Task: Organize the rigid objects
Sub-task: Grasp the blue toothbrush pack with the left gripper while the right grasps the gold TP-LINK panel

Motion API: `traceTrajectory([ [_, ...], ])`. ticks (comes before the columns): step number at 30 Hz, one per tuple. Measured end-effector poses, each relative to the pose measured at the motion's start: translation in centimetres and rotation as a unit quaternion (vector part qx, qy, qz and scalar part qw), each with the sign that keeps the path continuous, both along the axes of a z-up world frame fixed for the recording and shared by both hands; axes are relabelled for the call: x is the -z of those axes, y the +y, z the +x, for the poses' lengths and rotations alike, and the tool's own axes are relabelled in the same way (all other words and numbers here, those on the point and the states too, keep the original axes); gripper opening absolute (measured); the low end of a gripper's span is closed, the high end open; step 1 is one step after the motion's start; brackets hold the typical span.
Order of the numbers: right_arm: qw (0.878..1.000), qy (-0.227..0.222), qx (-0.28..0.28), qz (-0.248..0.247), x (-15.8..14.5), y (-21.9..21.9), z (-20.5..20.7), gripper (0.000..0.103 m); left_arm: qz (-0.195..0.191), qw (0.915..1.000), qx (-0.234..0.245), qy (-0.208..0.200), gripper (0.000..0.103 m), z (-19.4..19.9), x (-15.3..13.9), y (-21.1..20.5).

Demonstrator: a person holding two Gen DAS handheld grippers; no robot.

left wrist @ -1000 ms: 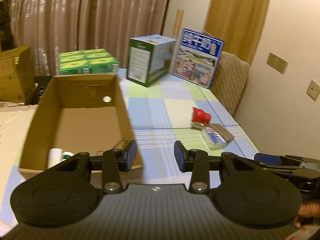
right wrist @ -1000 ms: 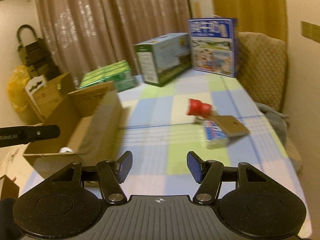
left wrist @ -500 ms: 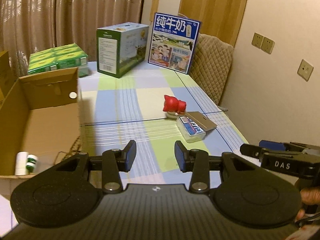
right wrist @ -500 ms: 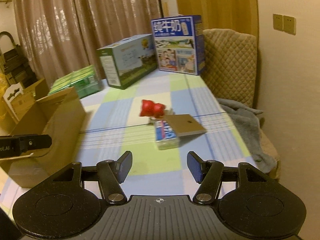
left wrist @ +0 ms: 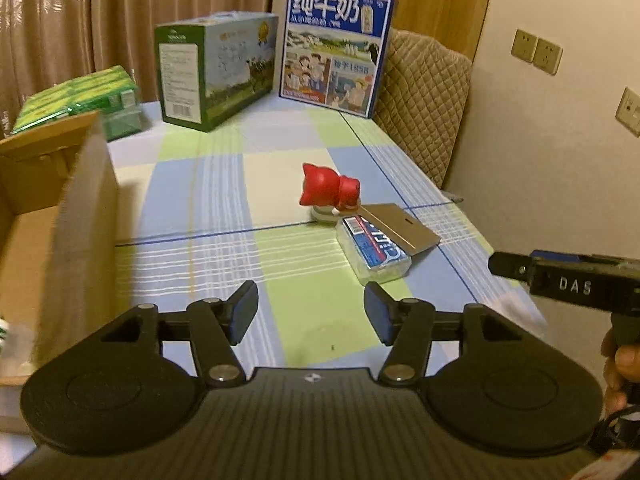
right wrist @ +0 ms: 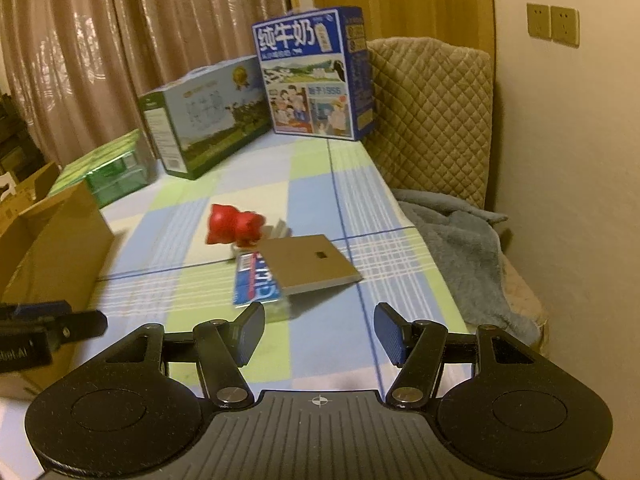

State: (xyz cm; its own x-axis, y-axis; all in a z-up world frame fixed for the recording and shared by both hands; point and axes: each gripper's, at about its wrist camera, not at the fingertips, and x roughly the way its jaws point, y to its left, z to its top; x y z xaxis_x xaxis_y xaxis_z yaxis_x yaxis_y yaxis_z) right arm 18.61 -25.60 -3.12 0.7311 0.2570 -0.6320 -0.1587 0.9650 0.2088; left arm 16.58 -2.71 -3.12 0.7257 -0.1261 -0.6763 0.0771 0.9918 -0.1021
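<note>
Checked cloth in blue, green and cream is covering the table, with brown curtains hanging behind its far edge and a quilted chair back standing off its right edge. Nearest to me, the left gripper is hovering over the near edge with its jaws opening and nothing between them. The right gripper is hanging beside it, jaws sitting partly apart, also empty; a hand is gripping its handle in the left wrist view. A cardboard box is standing along the left edge, open at the top; something white and green is showing at its near end, too blurred for me to name. Just beyond the right gripper's fingers, a clear pack with a blue and red label is lying near the middle of the table, towards the right edge. A flat brown card is resting tilted on that pack, one edge on the cloth. Touching or just behind them, a red cat figure is sitting on a pale base. Farther back, a green carton and a blue milk carton are standing by the far edge, and a stack of green packs is occupying the far left corner. A grey blanket is lying on the seat off the right edge.
</note>
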Motion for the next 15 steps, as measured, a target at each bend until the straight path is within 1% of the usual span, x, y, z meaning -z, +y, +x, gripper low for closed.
traceTrajectory([
  [2, 1.0, 0.002, -0.001, 0.002, 0.8, -0.3, 1.2, 0.058, 0.005, 1.0, 0.002, 0.002, 0.062, 0.9, 1.0, -0.6],
  [4, 1.0, 0.004, -0.003, -0.004, 1.5, -0.4, 2.2, 0.058, 0.007, 1.0, 0.005, 0.004, 0.065, 1.9, 2.0, -1.1],
  [5, 1.0, 0.005, -0.003, -0.003, 1.9, -0.5, 2.7, 0.058, 0.009, 0.9999, 0.004, 0.004, 0.07, 2.3, 2.4, -1.3],
  [7, 1.0, 0.007, -0.001, 0.0, 2.5, -0.7, 3.7, 0.058, 0.011, 0.9999, 0.006, 0.001, 0.073, 3.2, 3.4, -1.8],
  [11, 1.0, 0.013, 0.011, 0.012, 3.7, -1.3, 5.4, 0.058, 0.01, 0.9998, 0.016, 0.005, 0.075, 4.8, 5.1, -2.8],
  [15, 0.999, 0.025, 0.018, 0.011, 4.7, -1.6, 6.5, 0.058, 0.008, 0.9993, 0.035, -0.001, 0.076, 6.1, 6.9, -4.2],
])
